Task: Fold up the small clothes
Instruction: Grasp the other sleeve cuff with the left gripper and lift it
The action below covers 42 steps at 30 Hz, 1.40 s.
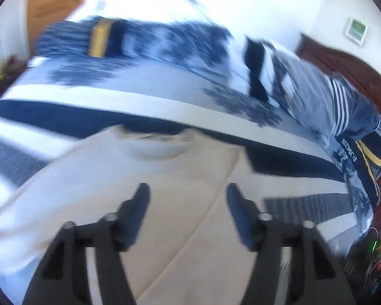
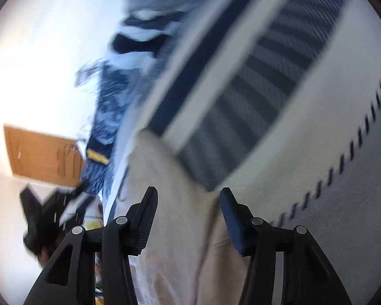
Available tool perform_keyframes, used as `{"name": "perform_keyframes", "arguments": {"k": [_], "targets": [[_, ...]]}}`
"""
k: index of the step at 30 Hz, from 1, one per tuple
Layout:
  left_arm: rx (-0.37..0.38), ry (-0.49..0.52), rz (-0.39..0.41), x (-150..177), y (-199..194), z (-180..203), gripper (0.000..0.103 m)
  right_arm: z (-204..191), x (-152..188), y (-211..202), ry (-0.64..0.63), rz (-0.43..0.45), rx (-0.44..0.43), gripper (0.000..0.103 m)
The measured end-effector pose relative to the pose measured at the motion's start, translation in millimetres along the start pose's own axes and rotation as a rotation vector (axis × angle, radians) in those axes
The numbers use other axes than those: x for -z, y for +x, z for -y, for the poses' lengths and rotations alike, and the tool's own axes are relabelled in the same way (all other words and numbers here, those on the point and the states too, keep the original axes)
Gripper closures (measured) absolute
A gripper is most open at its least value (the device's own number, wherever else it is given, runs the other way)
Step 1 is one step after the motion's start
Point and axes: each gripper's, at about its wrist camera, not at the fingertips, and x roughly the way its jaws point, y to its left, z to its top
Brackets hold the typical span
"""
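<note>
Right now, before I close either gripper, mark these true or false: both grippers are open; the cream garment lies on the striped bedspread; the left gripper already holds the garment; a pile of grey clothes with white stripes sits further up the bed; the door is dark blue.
1. Both grippers are open. True: the left gripper and the right gripper each show a wide gap.
2. The cream garment lies on the striped bedspread. True.
3. The left gripper already holds the garment. False: it is open, gripping nothing.
4. Grey clothes with white stripes sit further up the bed. True.
5. The door is dark blue. False: it is orange-brown wood.
</note>
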Motion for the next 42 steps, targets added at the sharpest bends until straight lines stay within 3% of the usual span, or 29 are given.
{"name": "perform_keyframes", "arguments": {"k": [6, 9, 14, 17, 21, 24, 29, 32, 34, 38, 40, 42], "targets": [[-0.190, -0.179, 0.058, 137, -129, -113, 0.030, -71, 52, 2, -0.300, -0.112, -0.082, 0.046], [-0.231, -0.317, 0.065, 192, -166, -170, 0.028, -93, 96, 1, -0.457, -0.161, -0.089, 0.042], [-0.290, -0.555, 0.047, 243, -181, -256, 0.028, -112, 178, -9, -0.553, -0.287, -0.151, 0.040], [-0.284, -0.688, 0.042, 254, -185, -297, 0.028, -119, 223, -22, -0.591, -0.345, -0.164, 0.040], [-0.266, -0.911, 0.013, 261, -190, -357, 0.028, -132, 285, -35, -0.632, -0.378, -0.110, 0.036], [-0.206, -1.007, 0.041, 262, -196, -401, 0.028, -149, 313, -23, -0.639, -0.421, -0.089, 0.036], [-0.201, -1.204, 0.080, 282, -188, -477, 0.031, -192, 354, -2, -0.710, -0.467, -0.045, 0.036], [-0.158, -1.274, 0.096, 293, -177, -500, 0.048, -214, 381, 14, -0.774, -0.496, -0.023, 0.036], [-0.108, -1.288, 0.116, 287, -172, -509, 0.049, -225, 395, 26, -0.809, -0.511, -0.005, 0.036], [-0.179, -1.219, 0.122, 263, -164, -519, 0.050, -236, 413, 42, -0.830, -0.526, 0.018, 0.036], [-0.182, -1.234, 0.113, 265, -155, -527, 0.062, -237, 417, 44, -0.831, -0.528, 0.021, 0.036], [-0.216, -1.238, 0.074, 265, -147, -533, 0.085, -238, 422, 47, -0.835, -0.524, 0.036, 0.036]]}}
